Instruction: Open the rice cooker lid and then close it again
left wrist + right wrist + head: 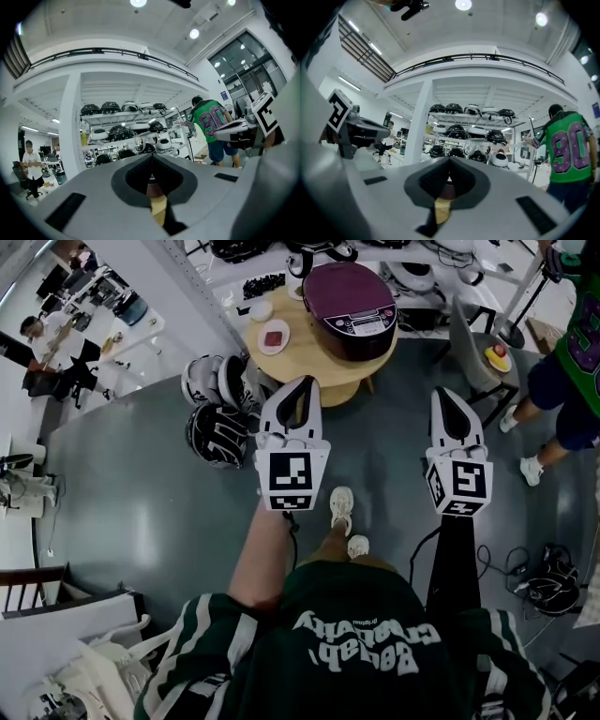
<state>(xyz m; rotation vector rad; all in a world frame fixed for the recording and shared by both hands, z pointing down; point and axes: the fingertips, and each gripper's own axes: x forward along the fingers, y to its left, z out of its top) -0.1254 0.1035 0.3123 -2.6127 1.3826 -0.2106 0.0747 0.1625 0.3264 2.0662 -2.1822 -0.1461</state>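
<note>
- The rice cooker (352, 307) stands with its lid shut on a round wooden table (309, 362). It sits towards the table's right side, its control panel turned to the person.
- The left gripper (302, 382) is well short of the rice cooker, below it and to its left in the head view. Its jaws are pressed together with nothing between them.
- The right gripper (448, 393) is below the rice cooker and to its right, also well apart from it. Its jaws are closed too, and it carries nothing.
- Handling, as I judge it: a rigid, fairly heavy body that should stay put. The glossy dark purple lid is probably slippery and hinged at the far edge.
- The best place to act is likely a release catch at the lid's near edge, by the panel, though I cannot make one out. To close it, push flat on the lid's top.
- Print on the panel is too small to read.
- A bystander's green jersey (569, 147), right of the rice cooker, shows "90".
- The lettering on the wearer's dark shirt (361, 643), nearest the camera, is not readable with confidence.
</note>
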